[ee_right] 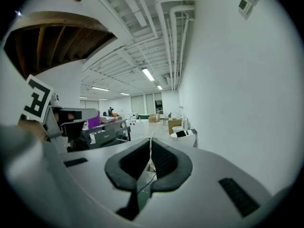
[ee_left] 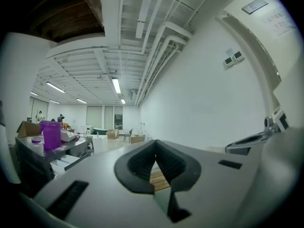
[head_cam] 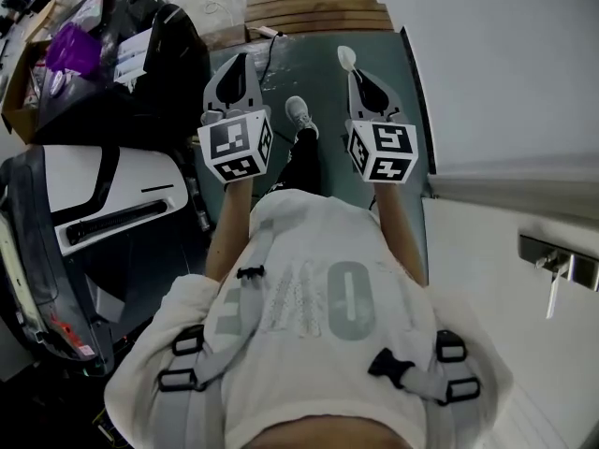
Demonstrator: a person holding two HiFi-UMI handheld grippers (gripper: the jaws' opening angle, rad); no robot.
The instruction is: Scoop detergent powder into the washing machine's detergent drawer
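Both grippers are held out in front of the person, side by side over a grey-green floor. My left gripper (head_cam: 234,62) is shut with nothing between its dark pads (ee_left: 142,163). My right gripper (head_cam: 360,75) is also shut and empty, its pads (ee_right: 164,160) pressed together. A dark washing machine (head_cam: 140,82) stands to the left. On its top sits a purple container (head_cam: 73,50), which also shows in the left gripper view (ee_left: 50,133) and far off in the right gripper view (ee_right: 93,121). No scoop or drawer is clear to me.
A white and black appliance (head_cam: 103,204) lies close on the left. Wooden slats (head_cam: 318,7) lie ahead on the floor, with a cable (head_cam: 271,45) running beside them. A white wall (head_cam: 505,64) and a metal fitting (head_cam: 560,260) are on the right. The person's shoe (head_cam: 299,115) is between the grippers.
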